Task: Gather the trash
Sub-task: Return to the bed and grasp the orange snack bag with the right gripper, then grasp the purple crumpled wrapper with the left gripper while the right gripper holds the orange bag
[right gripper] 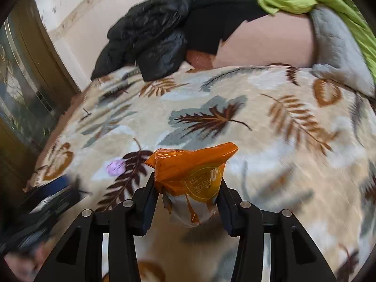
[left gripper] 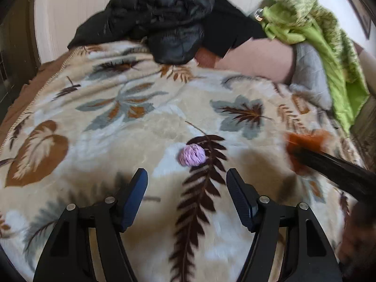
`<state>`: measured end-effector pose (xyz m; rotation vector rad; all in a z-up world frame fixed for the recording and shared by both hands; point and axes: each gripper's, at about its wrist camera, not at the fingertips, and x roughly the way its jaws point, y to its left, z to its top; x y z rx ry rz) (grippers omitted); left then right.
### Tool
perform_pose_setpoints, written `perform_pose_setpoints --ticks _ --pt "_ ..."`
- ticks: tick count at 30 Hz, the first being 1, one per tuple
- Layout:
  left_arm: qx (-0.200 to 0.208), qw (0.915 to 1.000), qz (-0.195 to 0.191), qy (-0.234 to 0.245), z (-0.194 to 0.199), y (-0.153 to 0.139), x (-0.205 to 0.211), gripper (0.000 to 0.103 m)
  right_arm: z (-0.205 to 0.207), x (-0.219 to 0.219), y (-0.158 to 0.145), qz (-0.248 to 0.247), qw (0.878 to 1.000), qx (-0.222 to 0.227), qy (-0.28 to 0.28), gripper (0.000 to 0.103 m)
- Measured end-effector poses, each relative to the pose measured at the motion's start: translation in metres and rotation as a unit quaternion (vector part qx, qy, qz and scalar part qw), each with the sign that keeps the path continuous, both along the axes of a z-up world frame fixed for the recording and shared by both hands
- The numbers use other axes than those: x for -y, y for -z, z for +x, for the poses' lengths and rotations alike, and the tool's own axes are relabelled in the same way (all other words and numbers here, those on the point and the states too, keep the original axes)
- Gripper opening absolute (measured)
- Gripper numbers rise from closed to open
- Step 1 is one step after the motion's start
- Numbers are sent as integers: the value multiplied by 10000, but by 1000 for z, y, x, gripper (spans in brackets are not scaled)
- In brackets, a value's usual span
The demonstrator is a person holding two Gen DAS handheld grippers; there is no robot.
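A small crumpled purple ball of paper (left gripper: 192,155) lies on the leaf-patterned blanket (left gripper: 94,117), just beyond my left gripper (left gripper: 186,176), which is open and empty above the bed. The ball also shows in the right wrist view (right gripper: 115,167). My right gripper (right gripper: 186,181) is shut on an orange plastic wrapper (right gripper: 188,166) and holds it above the blanket (right gripper: 258,141). The right gripper and wrapper appear blurred at the right of the left wrist view (left gripper: 310,150). The left gripper shows blurred at the lower left of the right wrist view (right gripper: 47,197).
A black jacket (left gripper: 164,21) is heaped at the far end of the bed. A green cloth (left gripper: 317,28) and a grey quilted piece (left gripper: 310,75) lie at the far right, over a pink pillow (left gripper: 253,61). A wooden door frame (right gripper: 35,54) stands left.
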<state>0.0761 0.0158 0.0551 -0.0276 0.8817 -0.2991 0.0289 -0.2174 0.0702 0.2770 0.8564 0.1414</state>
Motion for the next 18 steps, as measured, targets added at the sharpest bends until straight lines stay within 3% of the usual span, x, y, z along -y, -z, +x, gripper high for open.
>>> perform_pose_setpoints --ticks 8,10,18 --pt "-160 9985 475 -199 48 42 22 48 -85 10 -9 471 9988 107 88 50" --pt "-91 9984 537 -169 46 39 24 26 -99 10 -5 342 9992 110 147 50" --pt "88 9992 284 281 -24 10 32 26 -128 26 0 342 9984 83 451 50"
